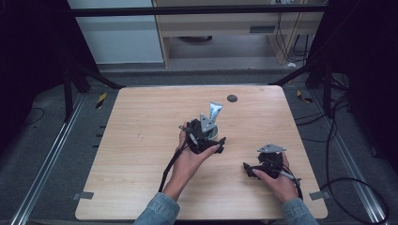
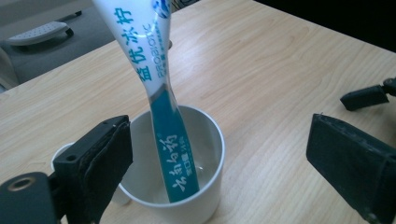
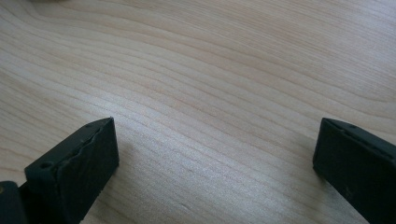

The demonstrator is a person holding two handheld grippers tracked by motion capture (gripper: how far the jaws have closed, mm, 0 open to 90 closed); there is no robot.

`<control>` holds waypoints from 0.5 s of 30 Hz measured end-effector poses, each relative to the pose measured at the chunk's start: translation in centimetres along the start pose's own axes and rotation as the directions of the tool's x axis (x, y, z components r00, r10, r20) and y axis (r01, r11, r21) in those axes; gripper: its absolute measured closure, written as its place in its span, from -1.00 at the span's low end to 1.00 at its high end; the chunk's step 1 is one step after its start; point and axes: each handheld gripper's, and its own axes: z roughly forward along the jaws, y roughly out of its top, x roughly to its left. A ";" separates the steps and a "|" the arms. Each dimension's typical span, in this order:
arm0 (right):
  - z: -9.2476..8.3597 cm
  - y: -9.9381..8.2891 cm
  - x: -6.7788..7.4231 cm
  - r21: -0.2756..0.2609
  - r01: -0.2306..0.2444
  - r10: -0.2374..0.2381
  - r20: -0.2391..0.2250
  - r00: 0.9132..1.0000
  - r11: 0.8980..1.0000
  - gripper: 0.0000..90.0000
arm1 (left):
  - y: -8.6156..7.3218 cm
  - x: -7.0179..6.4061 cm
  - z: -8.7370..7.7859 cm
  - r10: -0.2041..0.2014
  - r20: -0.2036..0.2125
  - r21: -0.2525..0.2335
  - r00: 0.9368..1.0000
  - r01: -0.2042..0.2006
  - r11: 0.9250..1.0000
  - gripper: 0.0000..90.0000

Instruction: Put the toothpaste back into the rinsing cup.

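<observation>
Light wood table [image 1: 141, 140] under my hands: white cup [image 2: 205, 186] sits mid-table, small dark round disc [image 1: 232, 98] near the far edge.

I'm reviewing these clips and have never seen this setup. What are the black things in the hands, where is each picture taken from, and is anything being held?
A person sits at a wooden table holding a hand-held clamp tool in each hand. The high view looks down from above; the other two pictures come from cameras riding on each tool, looking along its black jaws. The left gripper stands open around a white cup with a toothpaste tube leaning inside it; the pads touch neither. The right gripper is open over bare wood, holding nothing. A small dark disc lies near the far edge.
</observation>
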 end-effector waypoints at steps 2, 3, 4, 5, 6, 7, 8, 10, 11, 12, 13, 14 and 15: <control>0.0 0.0 0.0 0.000 0.000 0.000 0.000 1.000 1.000 -0.99 | -0.1 -0.2 -0.2 0.011 0.004 0.009 1.000 -0.011 1.000 -0.87; 0.0 0.0 0.0 0.000 0.000 0.000 0.000 1.000 1.000 -0.99 | -0.2 -0.3 -0.3 0.021 0.006 0.017 1.000 -0.021 1.000 -0.88; 0.0 0.0 0.0 0.000 0.000 0.000 0.000 1.000 1.000 -0.99 | -0.3 -0.4 -0.3 0.026 0.007 0.023 1.000 -0.026 0.999 -0.89; 0.0 0.0 0.0 0.000 0.000 0.000 0.000 1.000 1.000 -0.99 | -0.4 -0.5 -0.4 0.033 0.008 0.030 0.999 -0.033 0.999 -0.89; 0.0 0.0 0.0 0.000 0.000 0.000 0.000 1.000 1.000 -0.99 | -0.5 -0.5 -0.4 0.035 0.009 0.033 0.999 -0.035 0.999 -0.89; 0.0 0.0 0.0 0.000 0.000 0.000 0.000 1.000 1.000 -0.99 | -0.5 -0.6 -0.5 0.040 0.010 0.041 0.999 -0.040 0.998 -0.90; 0.0 0.0 0.0 0.000 0.000 0.000 0.000 1.000 1.000 -0.99 | -0.6 -0.6 -0.6 0.041 0.010 0.045 0.999 -0.042 0.998 -0.90; 0.0 0.0 0.0 0.000 0.000 0.000 0.000 1.000 1.000 -0.99 | -0.7 -0.6 -0.6 0.046 0.011 0.051 0.999 -0.047 0.998 -0.91; 0.0 0.0 0.0 0.000 -0.002 0.002 -0.002 1.000 1.000 -0.99 | -0.8 -0.6 -0.7 0.056 0.009 0.061 0.998 -0.056 0.997 -0.91; 0.0 0.0 0.0 0.000 0.000 0.000 0.000 1.000 1.000 -0.99 | -0.8 -0.6 -0.7 0.054 0.008 0.060 0.999 -0.054 0.997 -0.92; 0.0 0.0 0.0 0.000 0.000 0.000 0.000 1.000 1.000 -0.99 | -0.9 -0.6 -0.8 0.058 0.010 0.066 0.998 -0.058 0.996 -0.92; 0.0 0.0 0.0 0.000 0.000 0.000 0.000 1.000 1.000 -0.99 | -0.9 -0.6 -0.8 0.060 0.014 0.070 0.998 -0.061 0.996 -0.93; 0.0 0.0 0.0 0.000 0.000 0.000 0.000 1.000 1.000 -0.99 | -1.0 -0.6 -0.9 0.063 0.017 0.073 0.998 -0.064 0.995 -0.94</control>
